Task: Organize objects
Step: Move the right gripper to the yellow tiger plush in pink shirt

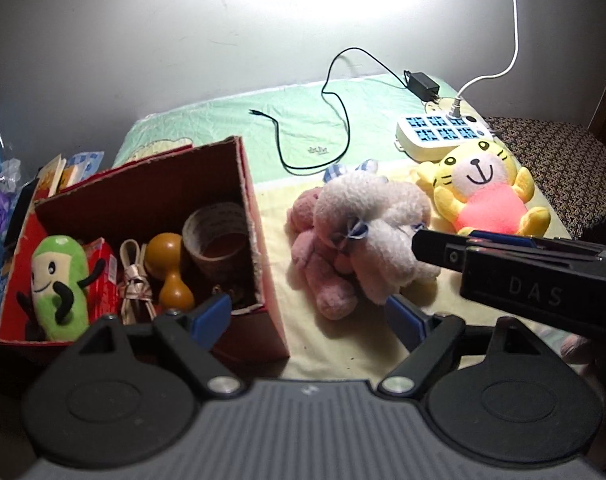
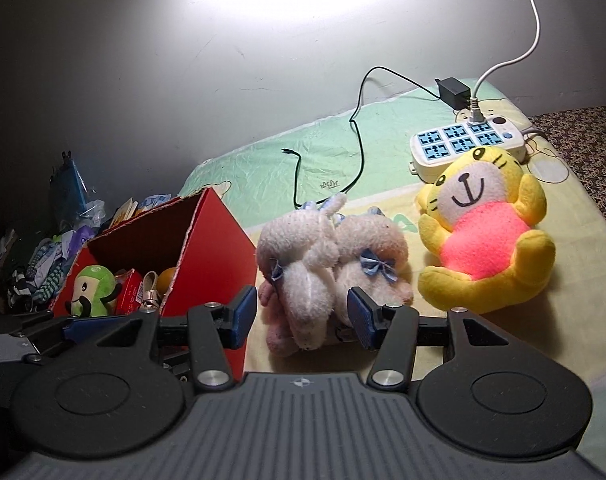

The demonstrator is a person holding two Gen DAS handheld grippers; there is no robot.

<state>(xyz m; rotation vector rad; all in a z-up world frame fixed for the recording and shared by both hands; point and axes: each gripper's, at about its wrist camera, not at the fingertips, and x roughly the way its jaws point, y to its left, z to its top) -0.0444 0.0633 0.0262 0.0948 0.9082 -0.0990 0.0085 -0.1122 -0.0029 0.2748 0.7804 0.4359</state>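
Observation:
A red cardboard box [image 1: 263, 264] [image 2: 219, 248] stands at the left and holds a green plush [image 1: 59, 284], a wooden gourd [image 1: 171, 268], a tape roll [image 1: 215, 236] and a cord. A white and pink plush bundle [image 1: 363, 236] [image 2: 319, 264] lies on the bed to the right of the box. A yellow tiger plush [image 1: 483, 192] [image 2: 487, 236] lies further right. My left gripper [image 1: 309, 320] is open, straddling the box's near right corner. My right gripper [image 2: 301, 316] is open, its pads on either side of the bundle's near end, not touching; its finger also shows in the left wrist view [image 1: 435, 252].
A white power strip [image 1: 443, 136] [image 2: 467, 144] with a black adapter and a loose black cable [image 1: 339, 128] lies behind the toys near the wall. Clothes and bags [image 2: 55, 256] are piled left of the box. A patterned surface [image 1: 555, 168] lies at the right.

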